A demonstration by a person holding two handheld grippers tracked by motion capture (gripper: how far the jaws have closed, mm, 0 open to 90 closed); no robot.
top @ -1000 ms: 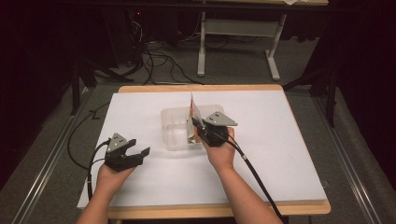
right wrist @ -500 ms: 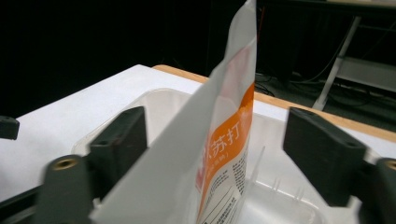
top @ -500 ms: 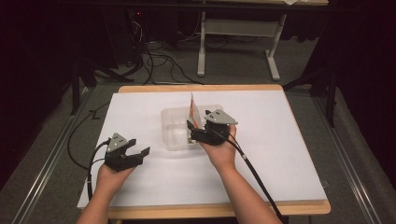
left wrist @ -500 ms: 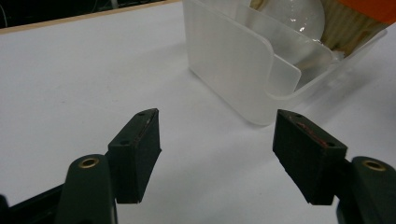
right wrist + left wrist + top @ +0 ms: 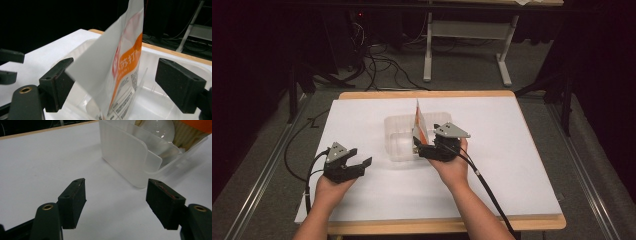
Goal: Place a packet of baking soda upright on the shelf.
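The orange-and-white snack packet (image 5: 120, 67) stands upright in the clear plastic tub (image 5: 399, 132) near the desk's (image 5: 522, 150) middle. The right gripper (image 5: 421, 146) has just been opening, jaws spread either side of the packet; the left gripper (image 5: 358, 161) rests spread, toward the desk's left edge

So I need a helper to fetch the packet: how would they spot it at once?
On the white table sheet stands a clear plastic tub, near the middle. The packet stands upright at the tub's right end, a white pouch with an orange band and print, far taller than the glass bulb lying beside it.
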